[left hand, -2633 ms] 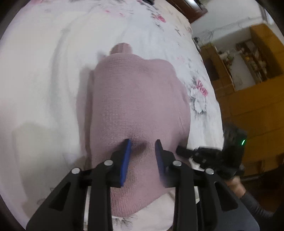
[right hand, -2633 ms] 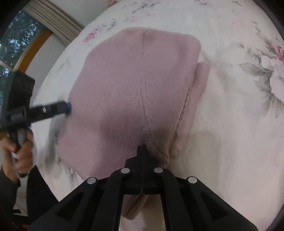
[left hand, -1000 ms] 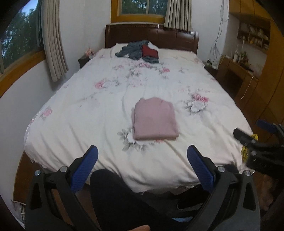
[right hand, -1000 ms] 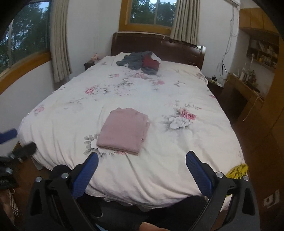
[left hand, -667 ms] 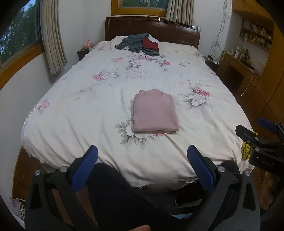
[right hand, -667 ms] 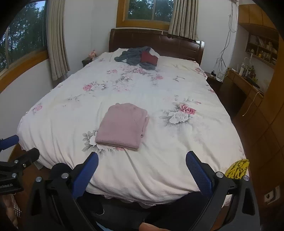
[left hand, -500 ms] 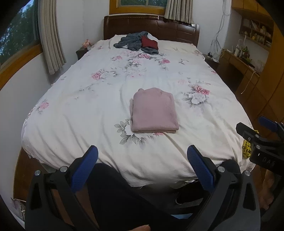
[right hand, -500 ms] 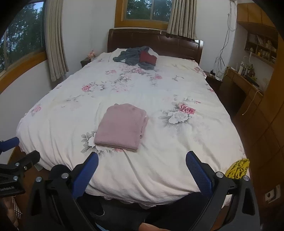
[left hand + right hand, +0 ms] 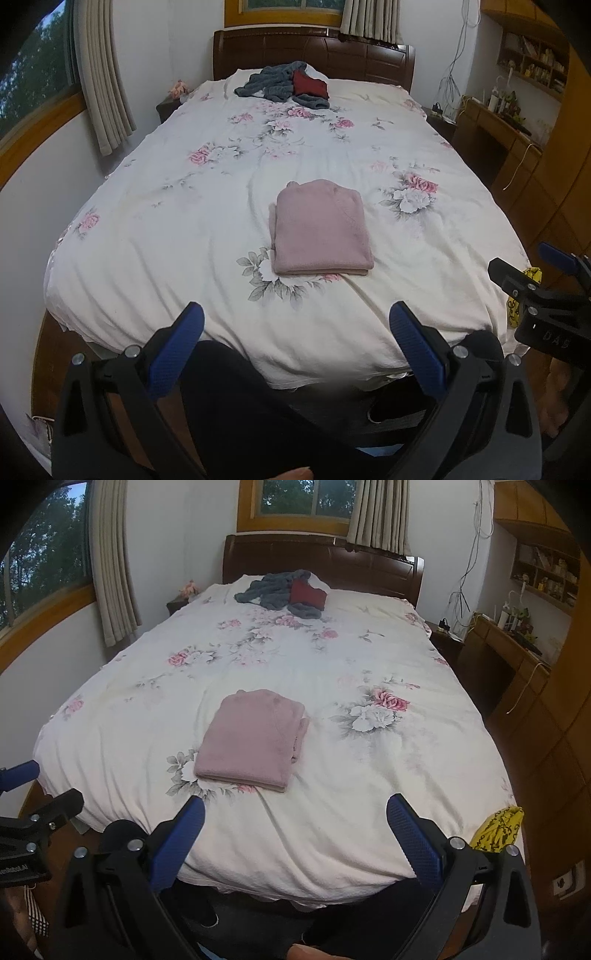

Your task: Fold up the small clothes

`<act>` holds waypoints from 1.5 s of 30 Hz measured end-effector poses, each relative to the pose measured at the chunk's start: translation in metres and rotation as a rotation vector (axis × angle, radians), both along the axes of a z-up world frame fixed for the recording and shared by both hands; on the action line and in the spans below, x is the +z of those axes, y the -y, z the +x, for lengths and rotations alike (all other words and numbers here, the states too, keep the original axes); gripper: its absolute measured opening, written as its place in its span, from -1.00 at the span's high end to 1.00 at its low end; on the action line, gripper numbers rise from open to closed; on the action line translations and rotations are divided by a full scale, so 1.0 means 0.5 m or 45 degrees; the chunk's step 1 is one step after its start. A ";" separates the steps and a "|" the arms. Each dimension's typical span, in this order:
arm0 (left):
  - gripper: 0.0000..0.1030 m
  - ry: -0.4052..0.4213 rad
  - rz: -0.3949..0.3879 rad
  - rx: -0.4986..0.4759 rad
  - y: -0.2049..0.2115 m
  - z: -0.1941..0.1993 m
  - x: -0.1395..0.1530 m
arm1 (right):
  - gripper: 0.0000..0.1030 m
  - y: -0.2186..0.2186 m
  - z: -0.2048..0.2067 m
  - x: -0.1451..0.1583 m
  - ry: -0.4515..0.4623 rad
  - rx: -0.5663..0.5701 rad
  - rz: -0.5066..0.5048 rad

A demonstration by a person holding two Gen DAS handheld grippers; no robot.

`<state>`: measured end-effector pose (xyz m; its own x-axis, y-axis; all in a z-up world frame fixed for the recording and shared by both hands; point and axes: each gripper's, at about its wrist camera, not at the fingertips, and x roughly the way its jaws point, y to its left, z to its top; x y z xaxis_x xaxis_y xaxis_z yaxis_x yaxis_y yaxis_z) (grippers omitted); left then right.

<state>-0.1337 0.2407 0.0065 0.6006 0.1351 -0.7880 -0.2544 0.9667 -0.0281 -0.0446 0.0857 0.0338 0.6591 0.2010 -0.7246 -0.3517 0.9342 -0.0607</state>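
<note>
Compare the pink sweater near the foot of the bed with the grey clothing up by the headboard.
The pink sweater is folded into a flat, tidy rectangle; the grey clothing lies in a crumpled, unfolded heap. The pink sweater lies alone on the bedspread, while the grey clothing has a dark red garment lying on it. Both rest on the same floral bedspread, and neither is touched by the tongs.

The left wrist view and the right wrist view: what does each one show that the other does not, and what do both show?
Only the left wrist view shows the right gripper at its right edge and a dark trouser leg below.

Only the right wrist view shows the left gripper at its left edge, the window above the headboard, and a wall socket.

Both show the folded pink sweater on the floral bed cover, the grey and red clothes near the headboard, and wide open jaws.
</note>
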 end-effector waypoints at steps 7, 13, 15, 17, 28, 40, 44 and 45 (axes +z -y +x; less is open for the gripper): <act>-0.93 0.003 -0.005 -0.001 -0.004 -0.001 -0.007 | -0.92 -0.004 -0.003 -0.003 -0.001 0.006 -0.008; -0.93 0.008 -0.014 0.003 -0.007 -0.006 -0.008 | -0.92 -0.009 -0.008 -0.005 0.001 0.011 -0.014; -0.93 0.010 -0.015 0.004 -0.009 -0.007 -0.007 | -0.92 -0.010 -0.009 -0.005 0.001 0.014 -0.013; -0.93 0.012 -0.016 0.006 -0.010 -0.008 -0.007 | -0.92 -0.010 -0.010 -0.005 0.003 0.015 -0.014; -0.93 0.015 -0.020 0.008 -0.013 -0.009 -0.005 | -0.92 -0.008 -0.005 -0.007 -0.001 0.023 -0.009; -0.93 -0.007 -0.021 -0.006 -0.019 0.001 -0.012 | -0.92 -0.009 -0.002 -0.008 -0.007 0.023 -0.006; -0.93 -0.009 -0.020 -0.006 -0.019 0.001 -0.013 | -0.92 -0.009 -0.003 -0.008 -0.007 0.022 -0.006; -0.93 -0.010 -0.021 -0.006 -0.018 0.001 -0.013 | -0.92 -0.009 -0.002 -0.008 -0.008 0.024 -0.005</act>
<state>-0.1332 0.2496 -0.0001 0.5951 0.1194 -0.7948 -0.2501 0.9673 -0.0419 -0.0458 0.0900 0.0295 0.6505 0.2107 -0.7297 -0.3696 0.9271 -0.0618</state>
